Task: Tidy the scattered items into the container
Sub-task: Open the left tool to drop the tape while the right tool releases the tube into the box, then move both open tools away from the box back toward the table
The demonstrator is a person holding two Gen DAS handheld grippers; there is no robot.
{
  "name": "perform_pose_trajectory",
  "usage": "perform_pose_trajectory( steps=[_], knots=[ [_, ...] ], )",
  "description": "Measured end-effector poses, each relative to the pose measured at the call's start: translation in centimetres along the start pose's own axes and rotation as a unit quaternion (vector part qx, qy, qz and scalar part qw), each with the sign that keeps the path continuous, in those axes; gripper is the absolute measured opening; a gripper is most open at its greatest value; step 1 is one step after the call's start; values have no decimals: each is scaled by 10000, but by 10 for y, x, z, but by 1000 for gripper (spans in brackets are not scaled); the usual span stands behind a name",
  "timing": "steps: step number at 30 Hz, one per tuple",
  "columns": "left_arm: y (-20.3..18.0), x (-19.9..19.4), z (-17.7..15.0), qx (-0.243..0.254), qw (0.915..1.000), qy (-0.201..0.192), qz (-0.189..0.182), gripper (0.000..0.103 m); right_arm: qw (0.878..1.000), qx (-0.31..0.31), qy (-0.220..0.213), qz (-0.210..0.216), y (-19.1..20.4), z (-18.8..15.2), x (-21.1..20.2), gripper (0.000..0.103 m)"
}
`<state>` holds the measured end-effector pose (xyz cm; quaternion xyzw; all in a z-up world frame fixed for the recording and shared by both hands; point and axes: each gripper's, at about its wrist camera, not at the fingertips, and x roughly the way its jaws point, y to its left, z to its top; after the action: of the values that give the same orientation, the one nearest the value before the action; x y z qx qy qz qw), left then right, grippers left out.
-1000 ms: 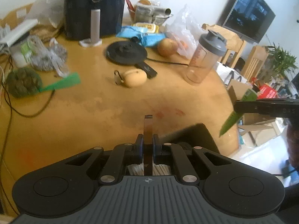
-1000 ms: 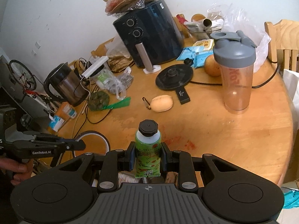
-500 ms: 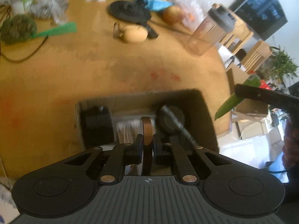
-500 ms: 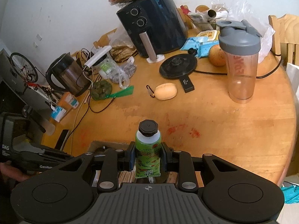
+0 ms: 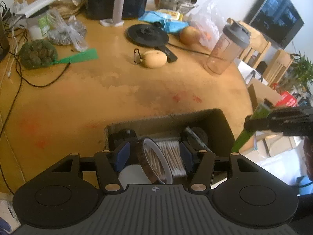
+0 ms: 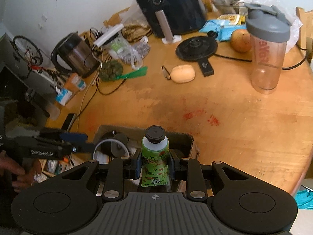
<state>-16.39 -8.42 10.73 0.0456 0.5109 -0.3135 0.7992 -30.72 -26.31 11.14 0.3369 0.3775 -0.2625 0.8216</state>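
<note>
A dark open box [image 5: 225, 121] sits at the table's near edge and holds several items, among them a pack of cotton swabs [image 5: 172, 152]. My left gripper [image 5: 154, 154] is open over the box, and a round brown-rimmed case [image 5: 154, 162] stands on edge between its fingers, free of the pads. My right gripper [image 6: 154, 164] is shut on a green tube with a black cap [image 6: 155, 156], held just above the box [image 6: 182, 137]. The tube also shows in the left wrist view [image 5: 248, 129], right of the box.
On the round wooden table [image 6: 244, 117] stand a shaker bottle [image 6: 268, 52], a tan pouch with a clip [image 6: 183, 74], a black round base [image 6: 196, 49], an air fryer [image 6: 172, 5], a kettle [image 6: 74, 54], cables and bags. The table edge is close on the right.
My left gripper opened and let go of the round case inside the box. My right gripper moved with the green tube toward the box.
</note>
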Motion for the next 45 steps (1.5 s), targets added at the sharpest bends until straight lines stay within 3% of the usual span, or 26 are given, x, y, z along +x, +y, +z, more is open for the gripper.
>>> perform_pose_trajectory(
  steps=[11,16,17,19,21,25,37,45],
  knots=[
    [14,-10,-2,-340,9992,-184,40,56,9956,-327,878,-41,12,11,29,30],
    [23,-15,-2,-588,9979,-257,-39,56,9938,-398,1024,-166,16,17,45,33],
    [24,-16,-2,-591,9979,-270,-25,56,9940,-389,1000,-195,17,19,47,39],
    [25,-18,-2,-612,9977,-301,-3,56,9952,-406,868,-174,19,21,46,73],
    [26,-19,-1,-638,9975,-314,23,56,9962,-443,722,-181,21,25,44,91],
    [28,-17,1,-676,9972,-305,63,56,9971,-531,541,-82,23,29,40,100],
    [20,-9,12,-513,9981,-314,96,56,9983,-449,145,-351,7,29,24,103],
    [12,-2,23,-326,9990,-303,68,56,9955,-489,-164,-799,-6,27,15,103]
  ],
)
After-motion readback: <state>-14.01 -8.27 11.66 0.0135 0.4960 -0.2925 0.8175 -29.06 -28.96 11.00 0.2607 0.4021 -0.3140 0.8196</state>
